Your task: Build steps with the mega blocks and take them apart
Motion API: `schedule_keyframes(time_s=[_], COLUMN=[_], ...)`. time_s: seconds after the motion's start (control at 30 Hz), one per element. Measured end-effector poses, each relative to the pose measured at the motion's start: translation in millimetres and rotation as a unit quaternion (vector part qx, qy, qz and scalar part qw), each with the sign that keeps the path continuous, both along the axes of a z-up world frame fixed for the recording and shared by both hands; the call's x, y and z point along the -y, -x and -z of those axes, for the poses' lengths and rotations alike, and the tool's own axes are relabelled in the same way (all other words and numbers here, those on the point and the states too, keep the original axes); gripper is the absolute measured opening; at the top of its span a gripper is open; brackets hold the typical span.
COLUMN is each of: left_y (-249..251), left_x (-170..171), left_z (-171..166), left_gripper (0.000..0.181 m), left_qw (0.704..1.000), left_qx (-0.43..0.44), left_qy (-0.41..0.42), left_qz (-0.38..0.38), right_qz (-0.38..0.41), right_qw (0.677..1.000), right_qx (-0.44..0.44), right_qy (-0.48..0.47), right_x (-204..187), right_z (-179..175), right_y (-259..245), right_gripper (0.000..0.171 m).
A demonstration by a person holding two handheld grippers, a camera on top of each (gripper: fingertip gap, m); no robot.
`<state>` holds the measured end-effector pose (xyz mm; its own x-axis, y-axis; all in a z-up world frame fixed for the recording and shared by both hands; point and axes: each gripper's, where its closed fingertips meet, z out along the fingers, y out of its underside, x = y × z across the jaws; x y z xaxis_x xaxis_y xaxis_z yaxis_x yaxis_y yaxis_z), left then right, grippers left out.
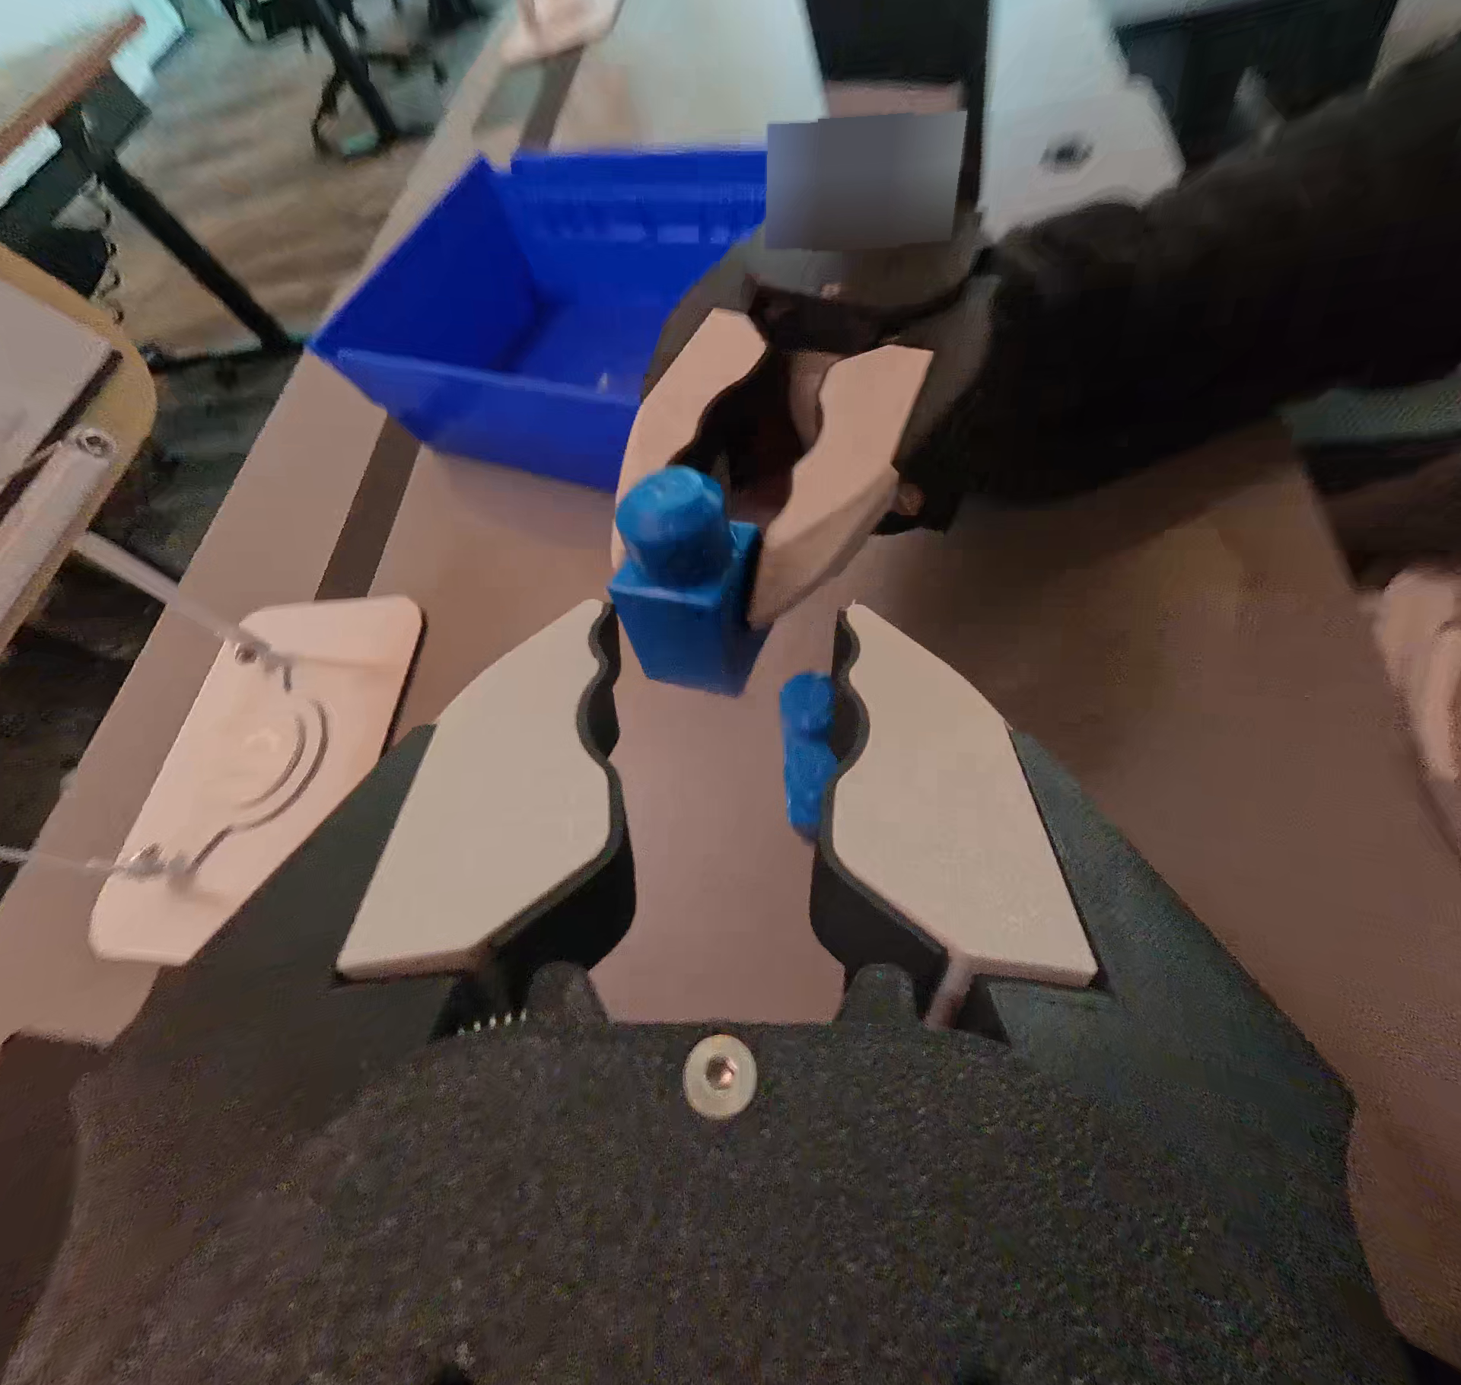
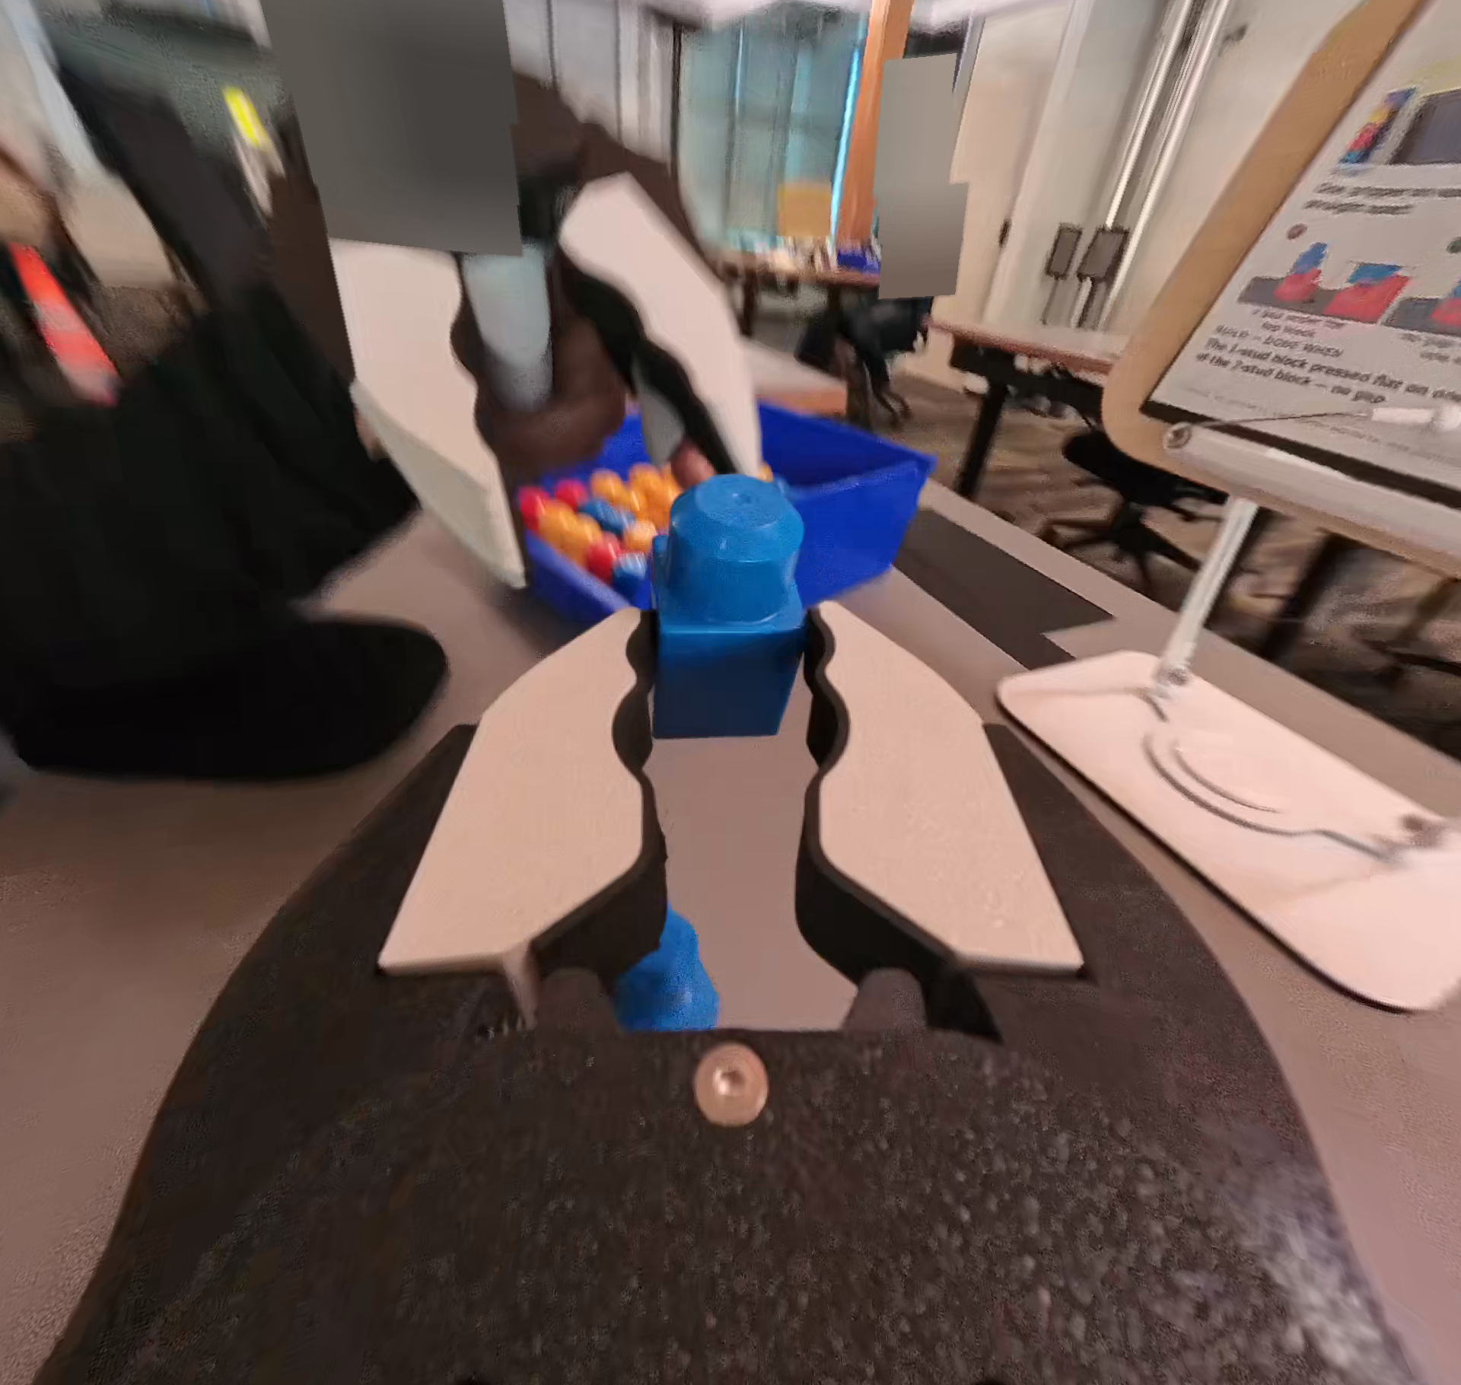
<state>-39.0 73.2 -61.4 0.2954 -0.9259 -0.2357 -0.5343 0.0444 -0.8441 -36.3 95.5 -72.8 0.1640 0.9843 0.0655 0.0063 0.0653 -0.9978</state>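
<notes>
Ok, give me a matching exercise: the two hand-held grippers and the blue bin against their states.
1. left hand-held gripper
2. right hand-held gripper
3. blue bin

A. holds red, orange and blue blocks
B. open, gripping nothing
C. shut on the one-stud blue block

Pairs: 1-B, 2-C, 3-A.

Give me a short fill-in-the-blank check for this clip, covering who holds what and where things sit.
1. The one-stud blue block is clamped by the ____ gripper.
2. The left gripper has its jaws ____, gripping nothing.
3. A second blue block lies on the ____.
4. The bin holding loose blocks is coloured ____.

Missing words: right; open; table; blue
</notes>
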Motion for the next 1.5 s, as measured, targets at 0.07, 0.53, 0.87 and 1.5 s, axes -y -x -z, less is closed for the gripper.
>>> schedule_keyframes(time_s=[0.07,0.53,0.87,1.5], left_y=[-3,-35,-15,-9], left_x=[-2,-12,-11,-3], left_z=[-13,-37,-26,3], left_gripper=[0.051,0.038,0.034,0.034], left_qw=[0.998,0.952,0.976,0.986], left_qx=[0.059,0.289,0.208,0.130], left_qy=[0.009,0.101,0.064,0.083], left_qz=[0.003,0.028,0.029,0.060], right_qz=[-0.031,-0.091,-0.088,-0.098], right_qw=[0.993,0.952,0.978,0.994], right_qx=[-0.092,-0.252,-0.154,-0.013], right_qy=[0.069,0.146,0.106,0.037], right_x=[-3,0,4,18], right_z=[-24,-58,-41,-8], right_y=[-13,-32,-22,-12], right_gripper=[0.036,0.036,0.036,0.034])
